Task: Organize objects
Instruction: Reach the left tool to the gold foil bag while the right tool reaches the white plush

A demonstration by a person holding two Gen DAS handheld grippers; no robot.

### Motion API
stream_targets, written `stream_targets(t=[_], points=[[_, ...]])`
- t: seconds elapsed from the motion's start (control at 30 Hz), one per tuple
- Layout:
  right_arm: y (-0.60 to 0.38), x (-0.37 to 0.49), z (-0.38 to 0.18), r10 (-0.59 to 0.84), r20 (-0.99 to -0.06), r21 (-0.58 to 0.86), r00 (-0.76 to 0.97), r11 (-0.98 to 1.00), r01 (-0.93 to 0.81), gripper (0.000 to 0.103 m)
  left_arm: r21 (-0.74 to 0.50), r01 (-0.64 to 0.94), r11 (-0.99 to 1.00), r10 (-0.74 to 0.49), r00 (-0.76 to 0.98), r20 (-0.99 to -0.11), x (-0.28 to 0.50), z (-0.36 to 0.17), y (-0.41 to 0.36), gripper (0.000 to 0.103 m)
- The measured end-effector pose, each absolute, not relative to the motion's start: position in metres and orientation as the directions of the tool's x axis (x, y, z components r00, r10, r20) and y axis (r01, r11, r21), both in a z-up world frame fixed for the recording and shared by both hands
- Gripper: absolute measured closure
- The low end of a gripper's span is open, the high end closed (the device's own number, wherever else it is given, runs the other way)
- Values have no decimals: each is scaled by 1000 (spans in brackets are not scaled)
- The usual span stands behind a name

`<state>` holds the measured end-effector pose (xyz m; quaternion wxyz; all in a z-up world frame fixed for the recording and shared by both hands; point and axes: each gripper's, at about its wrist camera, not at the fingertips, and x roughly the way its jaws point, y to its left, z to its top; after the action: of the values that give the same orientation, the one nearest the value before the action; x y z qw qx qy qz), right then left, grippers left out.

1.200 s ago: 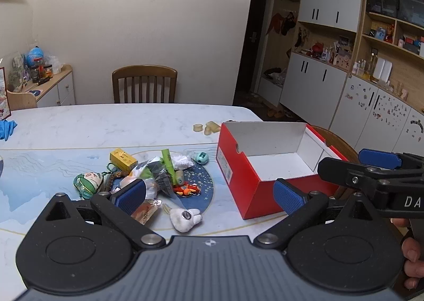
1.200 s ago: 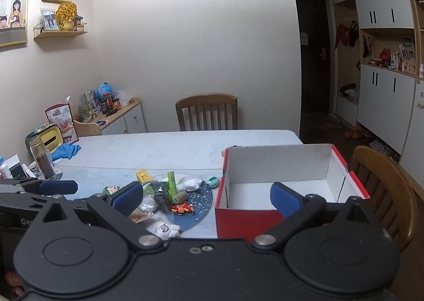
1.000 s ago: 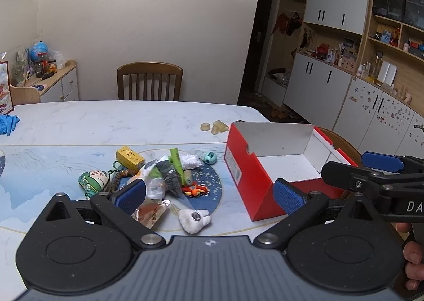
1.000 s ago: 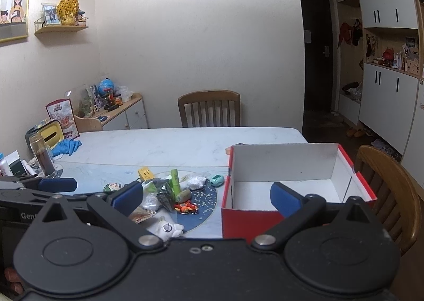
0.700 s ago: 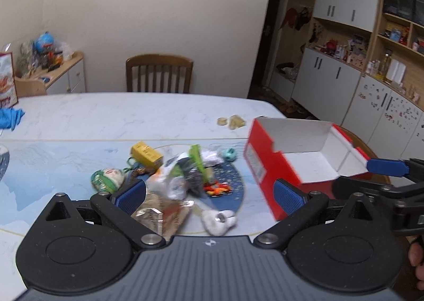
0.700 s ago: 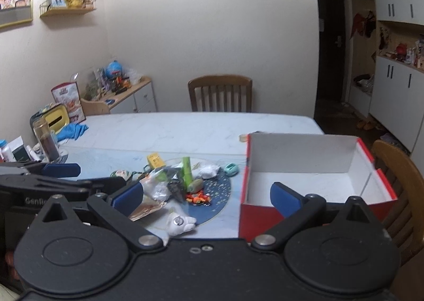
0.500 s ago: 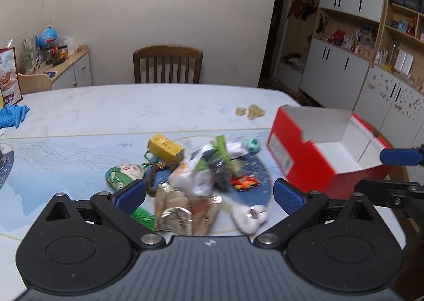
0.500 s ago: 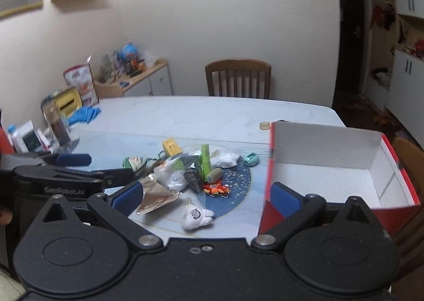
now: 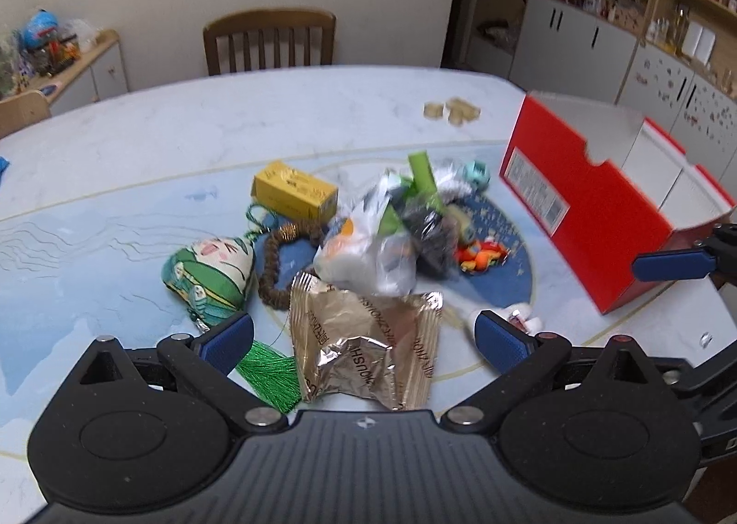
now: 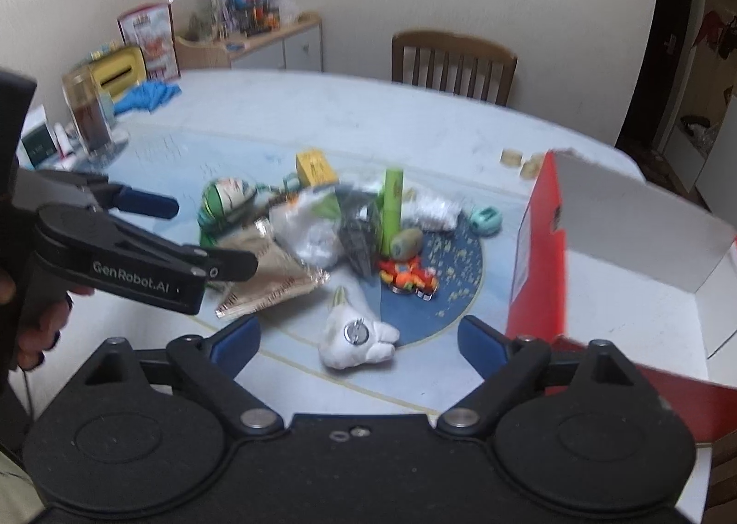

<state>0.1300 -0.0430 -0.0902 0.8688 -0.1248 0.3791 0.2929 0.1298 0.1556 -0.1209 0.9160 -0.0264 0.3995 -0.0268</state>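
Note:
A pile of small objects lies on the table: a gold foil packet (image 9: 368, 358), a green-and-white plush (image 9: 212, 275), a yellow box (image 9: 292, 194), a white plastic bag (image 9: 368, 252), a green tube (image 10: 392, 203), an orange toy (image 10: 407, 275) and a white plush (image 10: 354, 335). An open red shoebox (image 9: 585, 210) with a white inside stands to the right. My left gripper (image 9: 364, 339) is open just above the foil packet. My right gripper (image 10: 357, 339) is open over the white plush, next to the box (image 10: 539, 256).
A wooden chair (image 9: 269, 40) stands at the far side of the table. A glass jar (image 10: 90, 114), small boxes and a blue cloth (image 10: 147, 95) sit at the table's left end. Small tan pieces (image 9: 451, 109) lie behind the box. Cabinets line the right wall.
Both grippers have moved forward and down toward the pile, which now looks much nearer. The left gripper has swung left of the box. Nothing has been picked up.

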Motion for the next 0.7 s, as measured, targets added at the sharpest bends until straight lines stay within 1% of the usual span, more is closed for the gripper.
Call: stream_targets(t=[0.1, 0.27, 0.4, 0.5, 0.6, 0.67, 0.7], points=[[-36, 138, -104, 398, -759, 10, 515, 798, -602, 20, -59, 45, 997, -74, 665, -743, 140, -130, 156, 1], [-33, 155, -125, 371, -795, 47, 479, 826, -561, 22, -43, 62, 997, -72, 624, -778, 154, -147, 159, 1], [-27, 163, -135, 357, -809, 52, 466, 834, -549, 24, -48, 70, 996, -81, 609, -789, 159, -153, 163, 2], [-26, 169, -139, 359, -818, 74, 450, 841, -536, 25, -48, 85, 995, -89, 601, -794, 163, -156, 163, 6], [-24, 174, -143, 354, -828, 88, 436, 848, -523, 26, -60, 95, 994, -105, 591, -800, 165, -159, 163, 15], [-23, 177, -146, 355, -831, 98, 429, 851, -515, 27, -71, 101, 992, -118, 589, -800, 165, -160, 164, 19], [-23, 178, -147, 355, -833, 103, 425, 853, -511, 28, -75, 106, 992, -124, 588, -800, 165, -160, 164, 23]])
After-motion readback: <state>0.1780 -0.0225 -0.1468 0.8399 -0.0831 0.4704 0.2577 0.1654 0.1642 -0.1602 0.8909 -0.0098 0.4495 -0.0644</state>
